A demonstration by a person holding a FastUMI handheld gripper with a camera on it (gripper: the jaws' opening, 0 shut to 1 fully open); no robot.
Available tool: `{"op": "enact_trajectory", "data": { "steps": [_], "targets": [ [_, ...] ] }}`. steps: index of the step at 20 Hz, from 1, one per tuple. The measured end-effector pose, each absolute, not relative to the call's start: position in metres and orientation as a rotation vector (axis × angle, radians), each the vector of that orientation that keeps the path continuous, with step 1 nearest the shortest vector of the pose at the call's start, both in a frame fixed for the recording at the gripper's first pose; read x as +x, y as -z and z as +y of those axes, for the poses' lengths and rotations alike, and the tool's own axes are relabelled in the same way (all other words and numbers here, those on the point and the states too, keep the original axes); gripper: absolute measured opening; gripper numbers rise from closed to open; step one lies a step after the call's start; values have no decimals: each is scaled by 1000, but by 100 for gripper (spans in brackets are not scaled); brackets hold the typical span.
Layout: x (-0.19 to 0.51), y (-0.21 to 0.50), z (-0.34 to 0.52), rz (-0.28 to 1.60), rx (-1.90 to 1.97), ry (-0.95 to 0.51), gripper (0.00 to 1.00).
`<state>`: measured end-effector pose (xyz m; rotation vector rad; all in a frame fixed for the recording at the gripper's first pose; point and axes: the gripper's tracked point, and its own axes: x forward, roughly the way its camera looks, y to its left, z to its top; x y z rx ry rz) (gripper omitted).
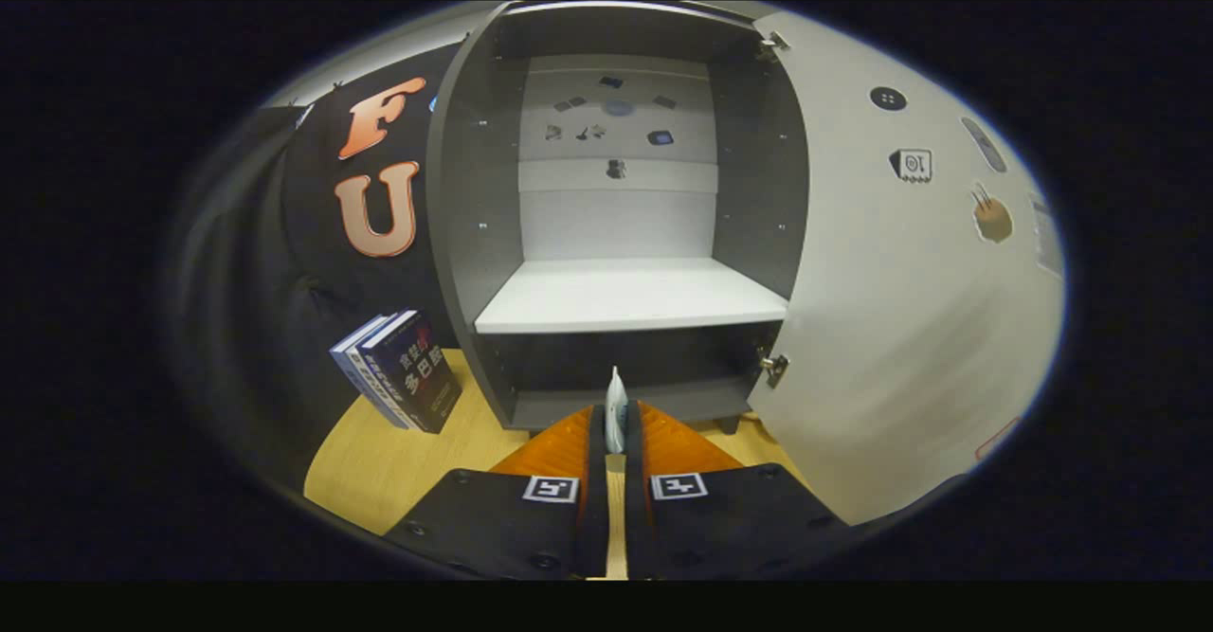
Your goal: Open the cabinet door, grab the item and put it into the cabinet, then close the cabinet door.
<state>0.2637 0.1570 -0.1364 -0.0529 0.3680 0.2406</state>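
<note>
Holding a thin white item (615, 414) tight in my gripper (615, 428), I think it feels light and bendy; the open cabinet (474, 187) shelf (630, 296) waits ahead.

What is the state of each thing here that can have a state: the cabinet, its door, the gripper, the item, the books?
Grey cabinet: open, white shelf bare.
White cabinet door: swung wide open to the side.
Gripper: fingers closed on the item.
Thin pale flat item: held upright between the fingers, outside the cabinet.
Dark blue books: standing, leaning, beside the cabinet on the wooden table.
</note>
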Motion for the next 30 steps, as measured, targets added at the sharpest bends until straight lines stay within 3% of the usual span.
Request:
{"op": "enact_trajectory", "data": {
  "steps": [10,18,23,28,29,30],
  "targets": [
    [372,48,183,306,-86,-255,15],
    [453,78,188,475,-130,-229,15],
    [472,76,186,467,-163,-220,20],
    [465,69,182,428,-97,-215,50],
    [461,66,179,411,-91,-210,69],
    [452,62,177,398,-88,-210,74]
  ]
}}
